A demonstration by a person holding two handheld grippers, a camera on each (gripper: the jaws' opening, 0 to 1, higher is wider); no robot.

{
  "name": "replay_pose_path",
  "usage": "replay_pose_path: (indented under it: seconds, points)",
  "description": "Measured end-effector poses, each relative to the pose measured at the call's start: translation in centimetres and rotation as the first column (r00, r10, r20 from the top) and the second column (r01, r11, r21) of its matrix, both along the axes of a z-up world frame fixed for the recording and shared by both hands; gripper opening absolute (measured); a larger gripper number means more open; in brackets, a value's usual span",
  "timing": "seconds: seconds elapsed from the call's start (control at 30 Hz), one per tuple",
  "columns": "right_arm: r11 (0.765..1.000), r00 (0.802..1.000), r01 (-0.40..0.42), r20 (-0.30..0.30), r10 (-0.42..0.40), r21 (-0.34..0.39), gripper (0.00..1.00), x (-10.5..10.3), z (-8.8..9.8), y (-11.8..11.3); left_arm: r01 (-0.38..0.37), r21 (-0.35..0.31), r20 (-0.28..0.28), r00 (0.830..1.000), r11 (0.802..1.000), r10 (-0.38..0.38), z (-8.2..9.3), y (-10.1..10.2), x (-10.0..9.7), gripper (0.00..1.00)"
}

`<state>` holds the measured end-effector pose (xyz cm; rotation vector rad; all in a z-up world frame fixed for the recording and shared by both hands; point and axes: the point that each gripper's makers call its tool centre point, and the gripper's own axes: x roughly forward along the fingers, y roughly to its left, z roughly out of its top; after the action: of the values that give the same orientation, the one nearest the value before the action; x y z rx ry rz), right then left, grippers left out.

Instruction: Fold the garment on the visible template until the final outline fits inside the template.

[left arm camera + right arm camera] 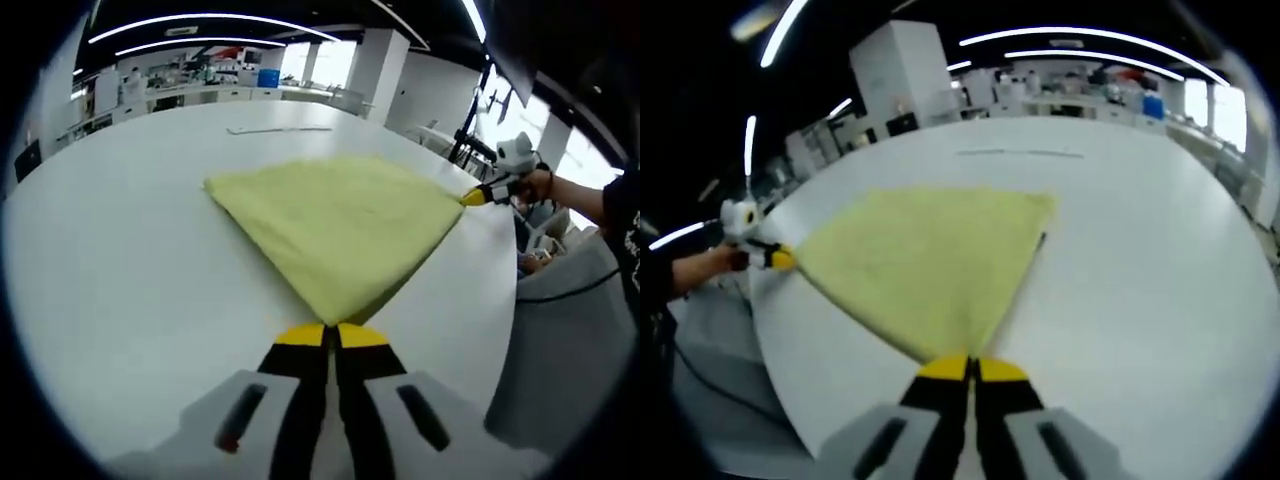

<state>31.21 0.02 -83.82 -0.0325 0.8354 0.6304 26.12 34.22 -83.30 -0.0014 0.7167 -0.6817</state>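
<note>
Left gripper view: left gripper (pixel 331 335) pinches near corner of yellow garment (pixel 340 225) on white table (pixel 120 270); right gripper (pixel 472 197) pinches far corner | Right gripper view: template line (pixel 1038 243) mostly hidden beneath cloth.

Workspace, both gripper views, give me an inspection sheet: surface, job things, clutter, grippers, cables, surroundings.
Surface: white table, bare around the cloth.
Job's things: yellow cloth lies flat, folded, one dark line showing at its edge in the right gripper view; whether that is the template, cannot tell.
Clutter: thin pale strip lying far across the table.
Grippers: left gripper jaws shut on a cloth corner; right gripper jaws shut on another corner.
Cables: black cable off the table edge.
Surroundings: lab benches, ceiling light strips, white pillar.
</note>
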Motion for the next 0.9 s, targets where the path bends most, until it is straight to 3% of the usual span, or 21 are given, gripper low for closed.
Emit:
replay_pose_path:
  seconds: [0.6, 0.9]
  points:
    - [1.000, 1.000, -0.002, -0.008, 0.002, 0.011, 0.00, -1.7, 0.1, 0.2, -0.010, 0.009, -0.016, 1.000, 1.000, 0.010, -0.4, 0.4, -1.3, 0.00]
    - [1.000, 1.000, -0.009, 0.011, 0.009, -0.016, 0.00, -1.6, 0.1, 0.2, -0.049, -0.032, -0.033, 0.998, 0.998, 0.048, -0.4, 0.7, -1.2, 0.01]
